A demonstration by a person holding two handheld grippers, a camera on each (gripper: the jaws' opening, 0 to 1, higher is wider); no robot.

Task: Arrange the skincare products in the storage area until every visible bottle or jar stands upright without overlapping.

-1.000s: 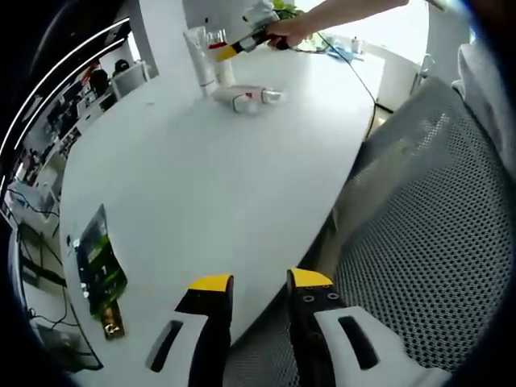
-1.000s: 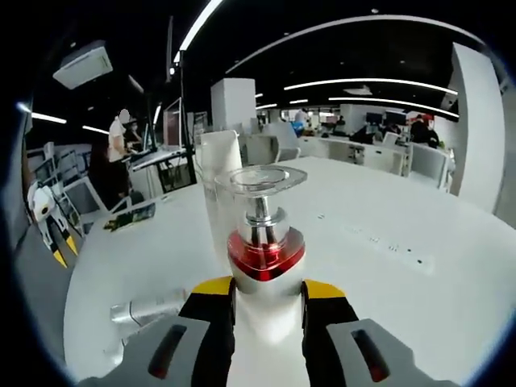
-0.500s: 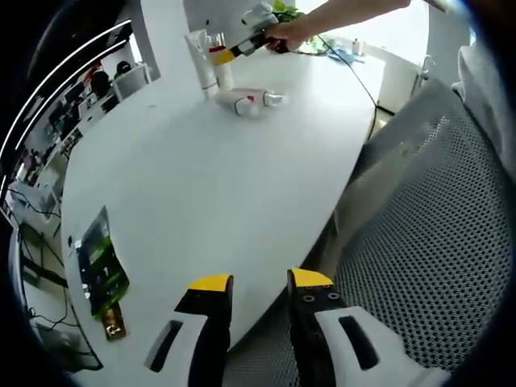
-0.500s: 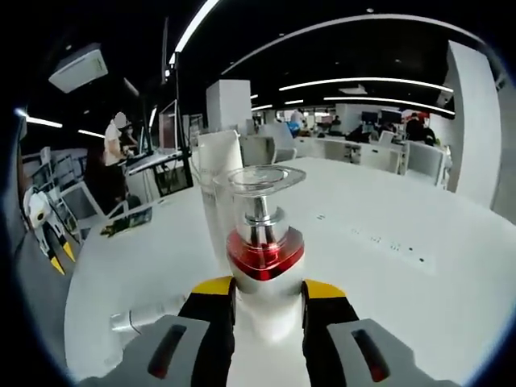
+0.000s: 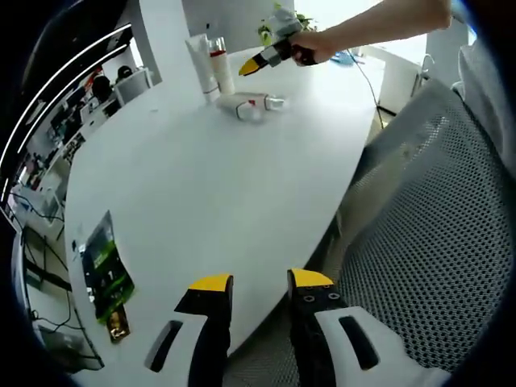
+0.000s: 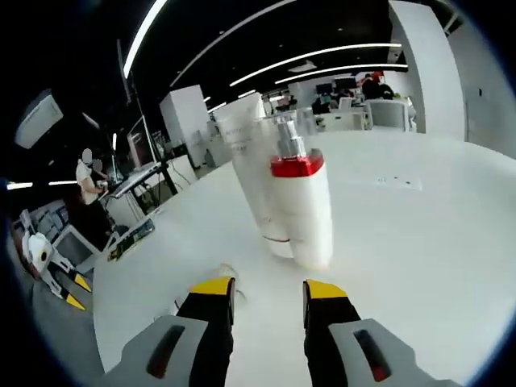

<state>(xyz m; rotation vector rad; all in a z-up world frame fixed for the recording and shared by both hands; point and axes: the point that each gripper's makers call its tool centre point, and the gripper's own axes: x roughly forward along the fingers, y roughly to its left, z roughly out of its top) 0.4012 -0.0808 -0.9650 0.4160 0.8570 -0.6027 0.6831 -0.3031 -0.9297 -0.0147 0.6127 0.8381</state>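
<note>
In the right gripper view a white pump bottle [image 6: 302, 211] with a red collar stands on the white table [image 6: 419, 242], just ahead of my right gripper [image 6: 267, 288]. That gripper is open, with nothing between its jaws. A white tube [image 6: 246, 133] stands close behind the bottle. In the left gripper view the tube [image 5: 197, 56] and the pump bottle [image 5: 219, 68] stand side by side at the far end. Another bottle [image 5: 248, 102] lies on its side near them. A hand holds the right gripper [image 5: 248, 67] beside them. My left gripper [image 5: 260, 282] hangs open at the table's near edge.
A grey mesh chair [image 5: 427, 242] sits right of the table [image 5: 201, 185]. A green card [image 5: 107, 270] lies near the table's left edge, the same card [image 6: 133, 234] showing far left in the right gripper view. The left gripper [image 6: 75, 292] shows there too. Desks and people fill the office behind.
My right gripper has let go of the pump bottle and drawn back from it. The bottle now stands by the tube. The left gripper has stayed in place.
</note>
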